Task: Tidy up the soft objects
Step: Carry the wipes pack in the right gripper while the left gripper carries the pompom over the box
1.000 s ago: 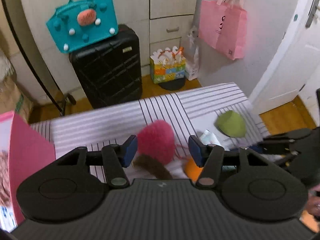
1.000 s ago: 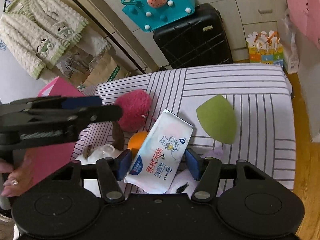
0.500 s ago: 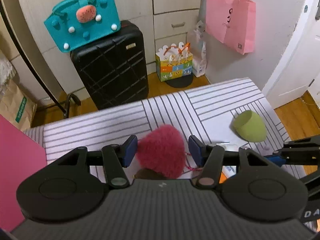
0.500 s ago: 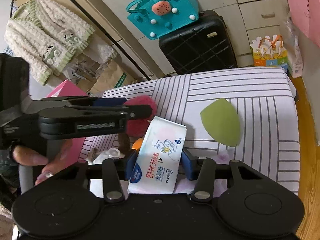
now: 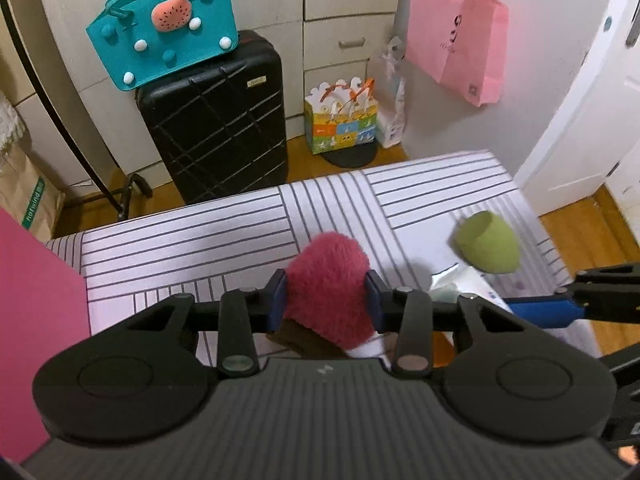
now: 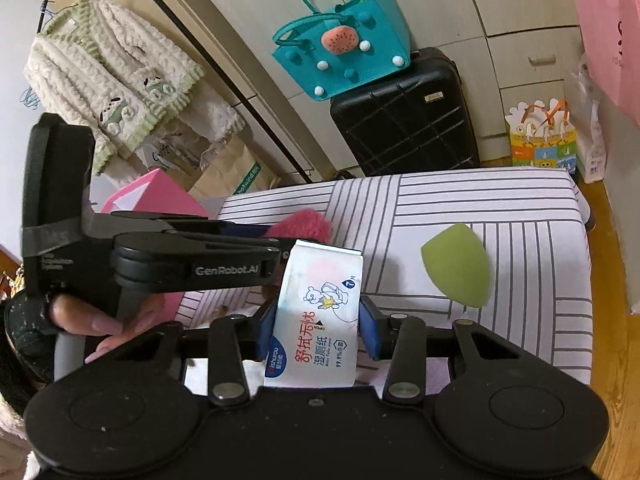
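squeezing a fluffy pink pompom (image 5: 328,292) above the striped table (image 5: 192,248), the left hand-held gripper (image 5: 326,300) is just finishing closing; the right hand-held gripper (image 6: 316,326) is clamping a wet-wipe pack (image 6: 320,312), its jaws having just narrowed, near a green sponge (image 6: 458,266) lying to the right.

On the striped tabletop (image 6: 520,200) lie one pink fluffy pompom (image 5: 328,288), one green sponge (image 6: 458,266) and one wet-wipe pack (image 6: 320,316). Two tools are present, the left tool (image 5: 326,300) and the right tool (image 6: 318,326).
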Demonstrator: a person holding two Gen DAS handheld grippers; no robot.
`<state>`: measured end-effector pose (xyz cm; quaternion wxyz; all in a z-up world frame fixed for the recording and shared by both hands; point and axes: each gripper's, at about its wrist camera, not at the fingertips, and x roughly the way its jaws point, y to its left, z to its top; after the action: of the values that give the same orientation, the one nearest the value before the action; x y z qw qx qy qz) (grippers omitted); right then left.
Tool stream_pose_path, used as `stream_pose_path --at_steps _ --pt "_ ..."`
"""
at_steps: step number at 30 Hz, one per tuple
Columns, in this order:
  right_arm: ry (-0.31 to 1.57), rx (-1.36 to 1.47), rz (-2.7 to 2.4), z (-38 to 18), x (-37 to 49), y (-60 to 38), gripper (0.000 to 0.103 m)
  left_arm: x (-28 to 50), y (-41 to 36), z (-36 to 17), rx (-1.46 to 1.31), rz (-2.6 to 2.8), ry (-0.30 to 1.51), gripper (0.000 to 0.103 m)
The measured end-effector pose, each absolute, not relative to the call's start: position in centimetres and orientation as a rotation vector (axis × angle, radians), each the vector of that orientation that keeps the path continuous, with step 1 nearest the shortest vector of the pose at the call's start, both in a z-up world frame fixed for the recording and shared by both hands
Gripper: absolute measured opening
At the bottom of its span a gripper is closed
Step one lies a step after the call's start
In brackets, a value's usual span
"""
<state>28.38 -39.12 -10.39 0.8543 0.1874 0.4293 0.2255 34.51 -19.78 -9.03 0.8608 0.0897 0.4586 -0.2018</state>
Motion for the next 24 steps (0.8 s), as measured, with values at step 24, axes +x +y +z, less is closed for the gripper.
stream_pose_path --at_steps 24 --pt "0.909 0.235 0.478 -5.1 20.6 -35.2 0.048 22.7 -12.4 -0.6 0.205 -0.634 0.838 0.039"
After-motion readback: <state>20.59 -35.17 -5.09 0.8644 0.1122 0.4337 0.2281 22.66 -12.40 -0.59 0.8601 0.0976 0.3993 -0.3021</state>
